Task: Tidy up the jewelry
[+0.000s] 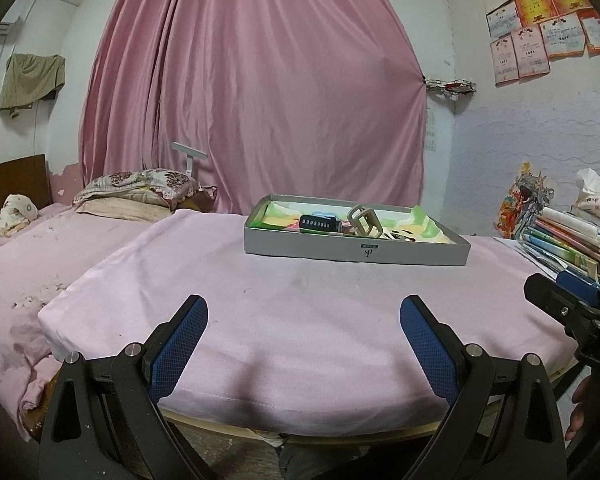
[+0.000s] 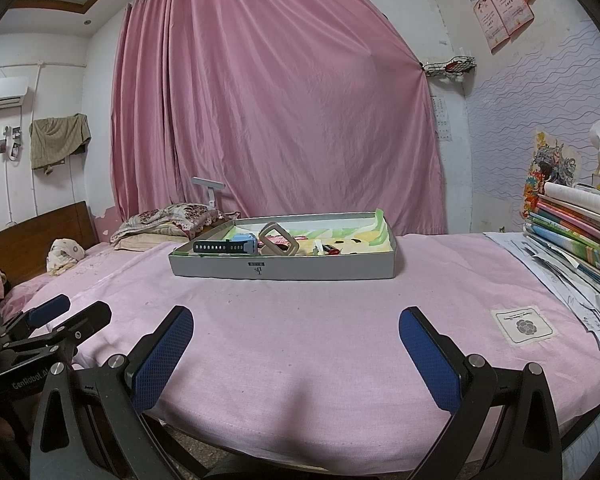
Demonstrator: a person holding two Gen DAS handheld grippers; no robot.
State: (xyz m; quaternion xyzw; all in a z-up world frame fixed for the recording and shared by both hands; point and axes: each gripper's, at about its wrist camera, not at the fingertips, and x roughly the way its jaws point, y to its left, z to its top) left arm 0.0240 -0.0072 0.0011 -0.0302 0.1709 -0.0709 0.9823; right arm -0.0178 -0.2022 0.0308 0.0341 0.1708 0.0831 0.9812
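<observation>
Both grippers hovered over the near edge of a table w/ a pink cloth [image 1: 300,320], neither touching anything. Left gripper [image 1: 304,320] had its jaws spread wide, nothing between the blue pads [image 1: 180,344]. Right gripper [image 2: 296,332] likewise stood wide apart & empty; seen from the left wrist cam it sat at the far right edge of frame, well apart from the left one.

Jewelry sat in a shallow grey tray [image 2: 284,270] at the far middle of the table, well apart from both grippers. Inside, on a green/yellow liner: a dark watch strap [image 2: 216,246] w/ a light-blue watch body [image 2: 246,242] toward the tray's left, a beige square-ish buckle or bangle [image 2: 278,240] standing tilted just right of it, & small red and dark bits [image 2: 332,251] further right — too small to ID. In the left cam the same strap [image 1: 320,224] and beige piece [image 1: 364,222] showed mid-tray.

Stack of books [image 2: 576,236] & loose papers at the table's right side. White sewn label [image 2: 522,326] on the cloth near right. Pink curtain [image 2: 280,100] behind; bed w/ pillows [image 2: 160,224] at far left.
</observation>
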